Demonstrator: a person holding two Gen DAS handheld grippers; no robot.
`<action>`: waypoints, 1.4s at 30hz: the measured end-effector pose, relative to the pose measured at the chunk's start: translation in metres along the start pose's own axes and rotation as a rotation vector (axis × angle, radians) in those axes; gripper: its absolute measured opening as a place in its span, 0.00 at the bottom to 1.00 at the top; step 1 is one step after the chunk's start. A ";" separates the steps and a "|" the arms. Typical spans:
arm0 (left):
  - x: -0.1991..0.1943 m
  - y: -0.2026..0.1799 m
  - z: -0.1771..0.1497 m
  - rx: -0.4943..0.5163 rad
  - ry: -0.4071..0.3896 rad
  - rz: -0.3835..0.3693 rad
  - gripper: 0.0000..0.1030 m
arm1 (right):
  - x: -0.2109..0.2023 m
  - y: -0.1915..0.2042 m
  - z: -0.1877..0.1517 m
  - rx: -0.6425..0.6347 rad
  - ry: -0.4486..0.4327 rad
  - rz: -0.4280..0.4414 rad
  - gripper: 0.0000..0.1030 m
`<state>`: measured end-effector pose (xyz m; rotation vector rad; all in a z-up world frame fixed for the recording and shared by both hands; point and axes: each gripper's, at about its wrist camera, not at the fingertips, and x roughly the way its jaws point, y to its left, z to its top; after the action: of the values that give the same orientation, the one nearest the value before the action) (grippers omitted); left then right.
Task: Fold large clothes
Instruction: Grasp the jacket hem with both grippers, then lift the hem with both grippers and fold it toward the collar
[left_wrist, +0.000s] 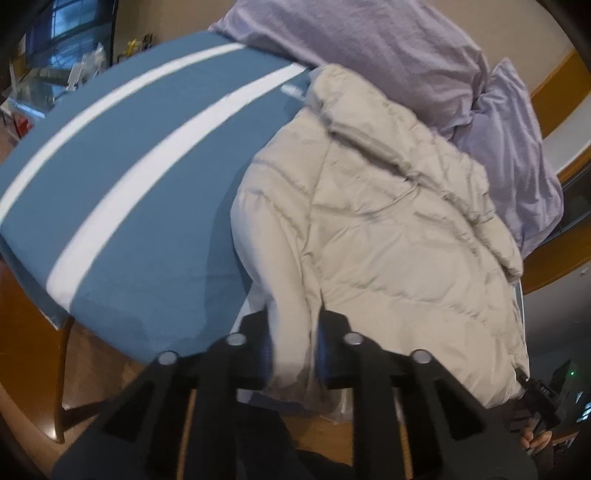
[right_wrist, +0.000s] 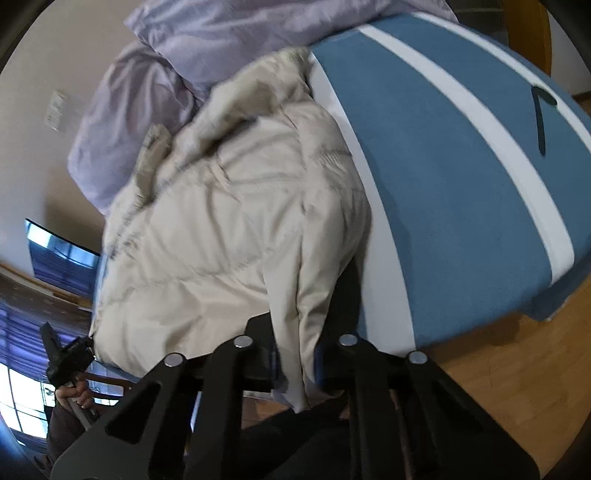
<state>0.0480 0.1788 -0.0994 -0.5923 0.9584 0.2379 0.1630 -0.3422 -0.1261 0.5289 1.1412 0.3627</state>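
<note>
**Puffer jacket gripped at its near hem, fold not yet made**

Left gripper (left_wrist: 293, 349): jaws clamped on a bunched corner of the beige puffer jacket (left_wrist: 388, 229). Right gripper (right_wrist: 295, 356): jaws likewise clamped on the opposite near corner of the same hem. Jacket spread on the bed (left_wrist: 140, 177), running straight ahead of both sets of jaws; blue cover with white stripes bare to the outer side of each. Long axis directed away from the jaws: hem nearest, collar (left_wrist: 351, 122) at the far end, pointing toward the lilac duvet (left_wrist: 369, 48) heaped beyond. Sleeves apparently already turned in over the body, though not certain from these views. Judged progress: early to middle stage. Remaining: hem to be carried toward the collar, then flattening.
</note>
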 end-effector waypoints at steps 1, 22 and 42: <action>-0.005 -0.004 0.004 0.014 -0.017 -0.001 0.14 | -0.006 0.005 0.004 -0.011 -0.023 0.010 0.11; -0.061 -0.090 0.116 0.147 -0.256 -0.027 0.11 | -0.049 0.079 0.114 -0.145 -0.311 0.034 0.10; -0.006 -0.148 0.244 0.200 -0.281 0.004 0.10 | 0.010 0.116 0.231 -0.123 -0.352 -0.059 0.10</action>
<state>0.2802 0.1981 0.0652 -0.3620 0.7017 0.2195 0.3800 -0.2906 0.0052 0.4292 0.7869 0.2732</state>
